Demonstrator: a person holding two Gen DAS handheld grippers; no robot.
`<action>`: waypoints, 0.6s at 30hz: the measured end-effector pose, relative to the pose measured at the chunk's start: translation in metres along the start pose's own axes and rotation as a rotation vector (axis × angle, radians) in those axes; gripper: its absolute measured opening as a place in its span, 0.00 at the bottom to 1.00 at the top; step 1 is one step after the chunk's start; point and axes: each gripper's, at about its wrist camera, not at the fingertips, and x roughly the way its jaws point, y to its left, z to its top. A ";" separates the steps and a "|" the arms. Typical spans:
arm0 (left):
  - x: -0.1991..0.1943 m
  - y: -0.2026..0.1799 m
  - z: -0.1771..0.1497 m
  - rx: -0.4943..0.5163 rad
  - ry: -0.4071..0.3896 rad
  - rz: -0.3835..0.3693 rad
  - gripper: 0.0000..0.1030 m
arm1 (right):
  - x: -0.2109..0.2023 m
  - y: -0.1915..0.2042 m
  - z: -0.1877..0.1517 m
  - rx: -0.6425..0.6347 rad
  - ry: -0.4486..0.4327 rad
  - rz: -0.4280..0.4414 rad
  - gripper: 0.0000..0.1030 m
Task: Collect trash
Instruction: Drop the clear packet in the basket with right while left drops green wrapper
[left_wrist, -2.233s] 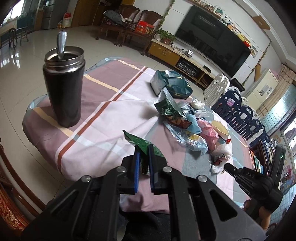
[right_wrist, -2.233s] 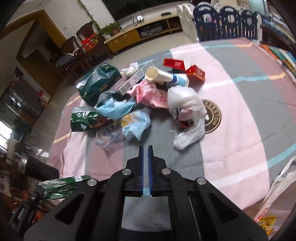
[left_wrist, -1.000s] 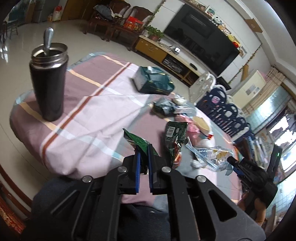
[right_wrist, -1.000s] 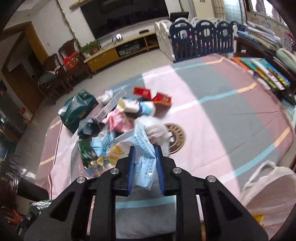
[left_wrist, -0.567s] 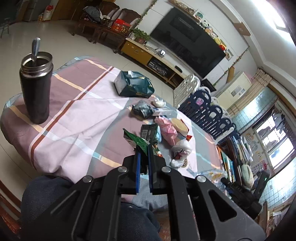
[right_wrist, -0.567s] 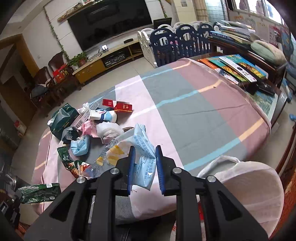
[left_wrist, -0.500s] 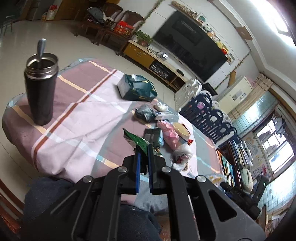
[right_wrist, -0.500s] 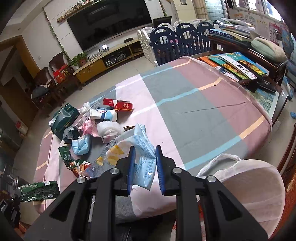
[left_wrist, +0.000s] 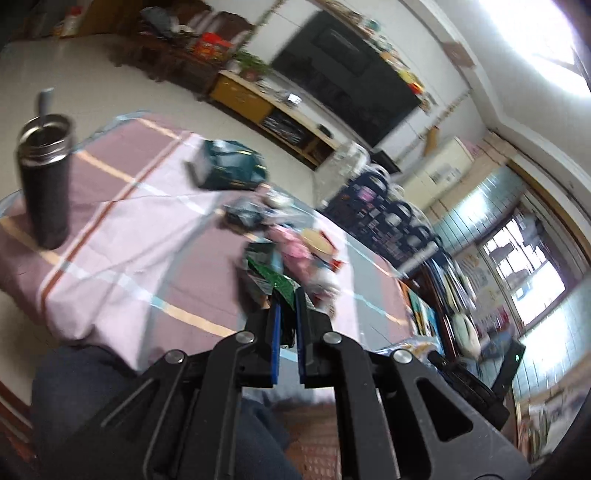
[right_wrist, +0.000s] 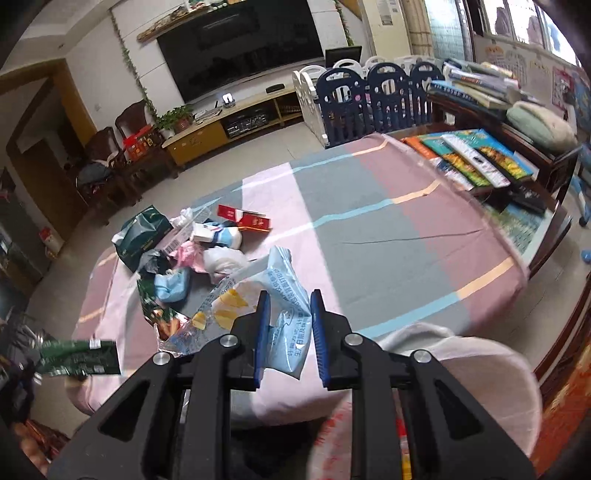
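Observation:
My left gripper (left_wrist: 286, 301) is shut on a green foil wrapper (left_wrist: 271, 275), held above the near table edge; the same green wrapper (right_wrist: 79, 358) shows at the lower left of the right wrist view. My right gripper (right_wrist: 289, 314) is shut on a pale blue and clear plastic snack bag (right_wrist: 273, 306), held over the table edge beside a white plastic trash bag (right_wrist: 476, 373). A pile of trash (right_wrist: 192, 251) lies on the striped tablecloth (right_wrist: 369, 236): a dark green pouch (right_wrist: 142, 230), red boxes (right_wrist: 245, 218), a white bag, pink and blue wrappers.
A black steel tumbler (left_wrist: 44, 181) with a spoon stands at the table's left end. Books (right_wrist: 476, 162) lie along the right edge. A blue and white play fence (right_wrist: 369, 99), a TV cabinet and chairs stand behind. A person's lap (left_wrist: 110, 387) is below.
My right gripper has pulled the snack bag back toward the white trash bag. My left gripper has swung quickly, blurring its view, still holding the green wrapper.

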 end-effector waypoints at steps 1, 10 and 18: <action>0.002 -0.015 -0.005 0.041 0.019 -0.032 0.08 | -0.007 -0.011 -0.002 -0.013 -0.004 -0.019 0.22; 0.047 -0.125 -0.077 0.271 0.263 -0.241 0.08 | -0.026 -0.103 -0.046 -0.116 0.136 -0.265 0.22; 0.089 -0.182 -0.145 0.397 0.481 -0.313 0.08 | -0.035 -0.133 -0.059 -0.077 0.122 -0.296 0.71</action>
